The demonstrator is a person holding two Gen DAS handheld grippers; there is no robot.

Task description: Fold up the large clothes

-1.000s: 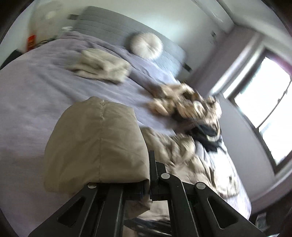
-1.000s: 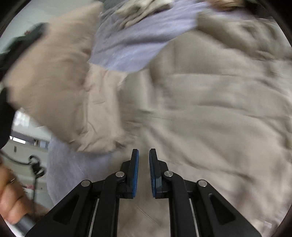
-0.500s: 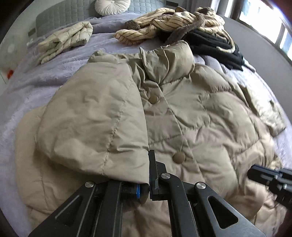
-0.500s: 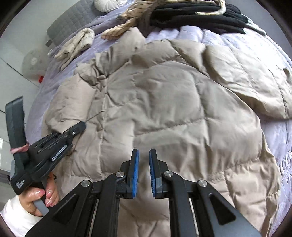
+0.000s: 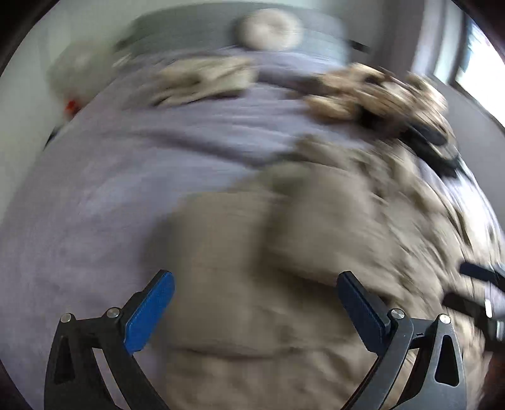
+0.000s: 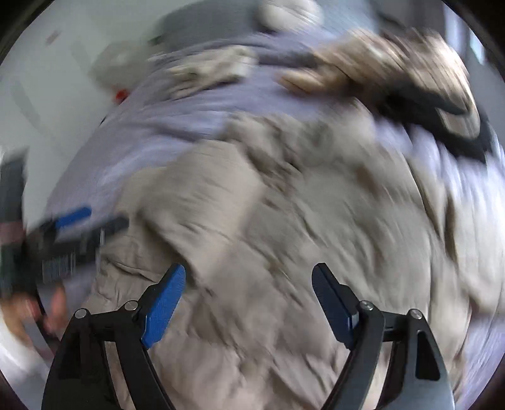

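Observation:
A large beige puffer jacket (image 5: 284,252) lies spread on the purple bed cover (image 5: 110,176), its left sleeve folded across the front. Both views are blurred by motion. My left gripper (image 5: 255,293) hovers above the folded sleeve; its jaws are opening, wide apart, with no cloth pinched between them. My right gripper (image 6: 249,290) hangs over the jacket (image 6: 300,236) body with its jaws opening too, nothing held. The left gripper (image 6: 85,224) shows at the left edge of the right wrist view, and the right gripper (image 5: 476,287) at the right edge of the left wrist view.
A folded cream garment (image 5: 202,79) lies near the grey headboard (image 5: 195,31) with a round white cushion (image 5: 268,28). A heap of striped tan and black clothes (image 5: 388,97) sits at the far right of the bed. A window (image 5: 476,63) is on the right.
The left gripper carried the beige sleeve over the jacket front, then let it go and opened wide. The right gripper, shut before, has opened and lifted back from the jacket.

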